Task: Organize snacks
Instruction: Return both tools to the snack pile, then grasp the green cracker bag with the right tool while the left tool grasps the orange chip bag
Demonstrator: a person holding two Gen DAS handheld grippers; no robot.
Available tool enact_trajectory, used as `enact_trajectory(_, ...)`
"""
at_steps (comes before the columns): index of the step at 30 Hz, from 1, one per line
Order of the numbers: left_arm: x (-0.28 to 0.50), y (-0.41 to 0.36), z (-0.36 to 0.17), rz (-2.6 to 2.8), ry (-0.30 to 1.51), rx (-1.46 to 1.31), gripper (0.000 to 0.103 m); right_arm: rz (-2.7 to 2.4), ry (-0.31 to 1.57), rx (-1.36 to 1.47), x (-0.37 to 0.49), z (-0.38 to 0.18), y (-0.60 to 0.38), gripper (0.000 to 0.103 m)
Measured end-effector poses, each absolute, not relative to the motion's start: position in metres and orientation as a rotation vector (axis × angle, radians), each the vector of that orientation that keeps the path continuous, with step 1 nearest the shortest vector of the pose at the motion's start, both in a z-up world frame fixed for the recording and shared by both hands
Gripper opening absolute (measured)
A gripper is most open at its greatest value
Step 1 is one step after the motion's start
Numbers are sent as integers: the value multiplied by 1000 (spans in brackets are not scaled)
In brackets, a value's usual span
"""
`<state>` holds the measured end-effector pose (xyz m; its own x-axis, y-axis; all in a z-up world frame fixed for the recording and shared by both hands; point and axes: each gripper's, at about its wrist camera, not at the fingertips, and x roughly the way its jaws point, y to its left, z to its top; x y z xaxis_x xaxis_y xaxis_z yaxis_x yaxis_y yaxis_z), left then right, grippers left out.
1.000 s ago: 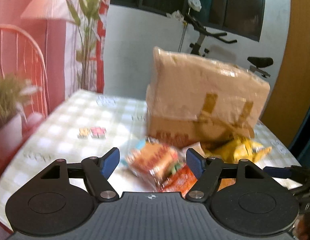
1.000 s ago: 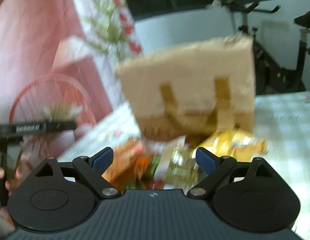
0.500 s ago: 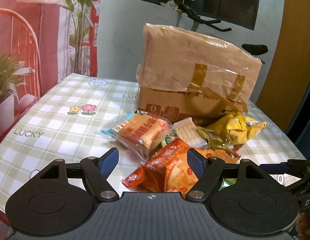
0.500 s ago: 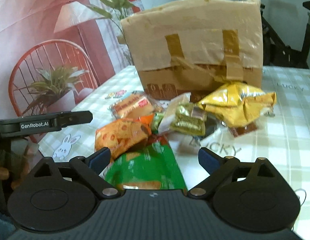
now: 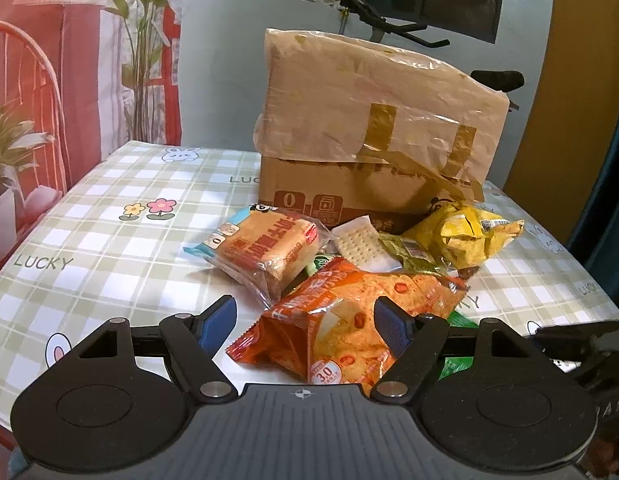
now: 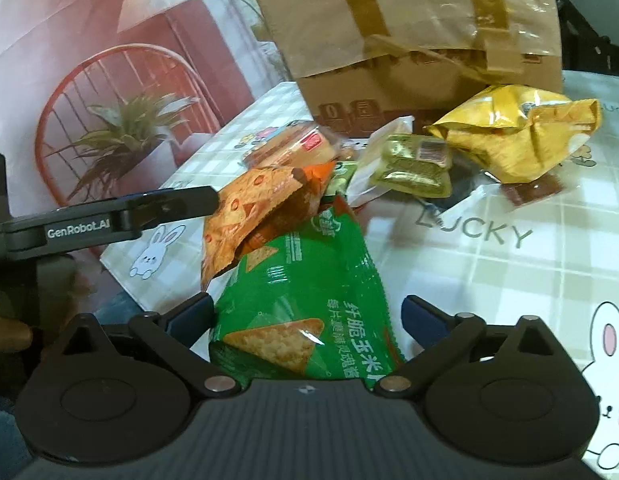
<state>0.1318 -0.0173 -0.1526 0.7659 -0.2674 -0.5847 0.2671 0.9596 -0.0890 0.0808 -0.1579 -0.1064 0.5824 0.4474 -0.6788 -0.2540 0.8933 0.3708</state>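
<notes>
- Left tool (image 5: 305, 322): spread wide, straddling the crinkled orange foil snack bag (image 5: 349, 320) at the pile's 6 o'clock edge on the checked table (image 5: 109, 248); nothing pinched.
- Right tool (image 6: 307, 316): spread around the glossy green corn-chip bag (image 6: 305, 292); unpinched.
- Advice: close on the sealed seam, not the air-filled belly; lift clear before moving toward the taped brown cardboard box (image 5: 373, 140) at 12 o'clock.

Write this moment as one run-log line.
left gripper: open, at orange bag | right gripper: open, at green bag | box: behind pile
</notes>
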Motion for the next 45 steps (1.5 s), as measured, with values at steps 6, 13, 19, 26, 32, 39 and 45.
enact_trajectory(6,130,-19,-153,-311,623,8,83,372,778,266,75,-94,-169,67)
enact_trajectory(13,127,-32,-159,-366,626,69,86,193,696,259,70,-87,-190,64)
enact_trajectory(19,124,-44,-167,-399,644,141,87,188,694,273,70,-90,-194,63)
enact_trajectory(26,135,-31,-169,-352,709,30,87,166,687,302,69,-92,-202,63)
enact_trajectory(32,154,-6,-170,-285,837,-272,88,166,686,311,68,-93,-205,63)
enact_trajectory(39,175,-9,-183,-241,918,-435,88,165,685,313,68,-94,-205,63)
enact_trajectory(45,180,-25,-194,-234,904,-353,92,136,662,271,66,-91,-204,63)
